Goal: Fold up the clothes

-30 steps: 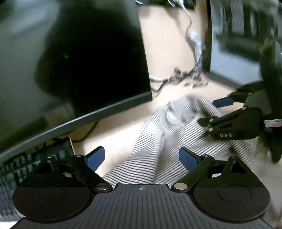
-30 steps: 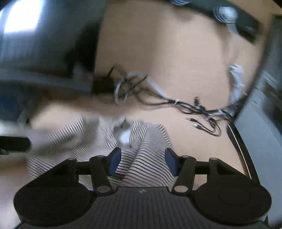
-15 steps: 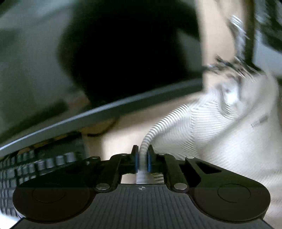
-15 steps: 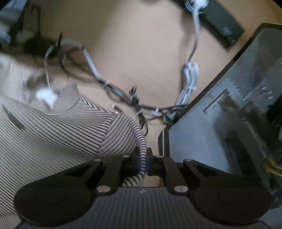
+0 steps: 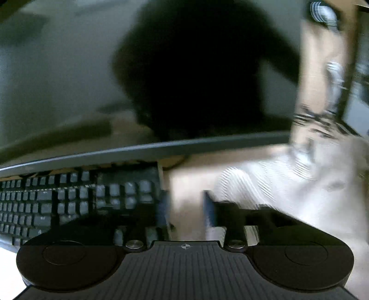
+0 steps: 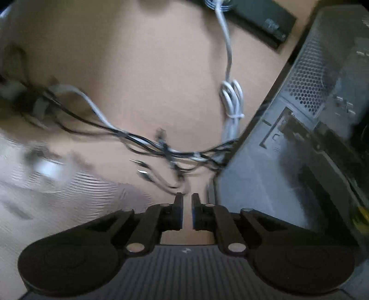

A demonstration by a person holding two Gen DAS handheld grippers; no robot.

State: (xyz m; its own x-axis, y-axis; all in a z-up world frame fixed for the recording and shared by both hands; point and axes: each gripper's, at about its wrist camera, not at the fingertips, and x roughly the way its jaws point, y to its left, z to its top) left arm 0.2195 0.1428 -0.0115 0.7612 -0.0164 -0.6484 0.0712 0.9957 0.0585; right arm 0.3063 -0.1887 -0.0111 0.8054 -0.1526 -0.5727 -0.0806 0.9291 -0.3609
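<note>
A striped grey-and-white garment (image 5: 288,184) lies on the tan desk, blurred, to the right of my left gripper (image 5: 186,210). That gripper is open with nothing between its blue pads. In the right wrist view the same garment (image 6: 57,189) lies at the lower left. My right gripper (image 6: 187,203) has its jaws a narrow gap apart and holds nothing; the cloth lies just left of it.
A dark monitor (image 5: 161,80) fills the upper left wrist view, with a black keyboard (image 5: 69,203) below it. A tangle of cables (image 6: 161,147) lies on the desk (image 6: 150,69). A computer case (image 6: 311,138) stands at the right. A black power strip (image 6: 260,20) lies at the back.
Both grippers have let go of the striped cloth they pinched half a second ago. The left jaws have opened wide and swung left toward the keyboard; the right jaws have parted slightly.
</note>
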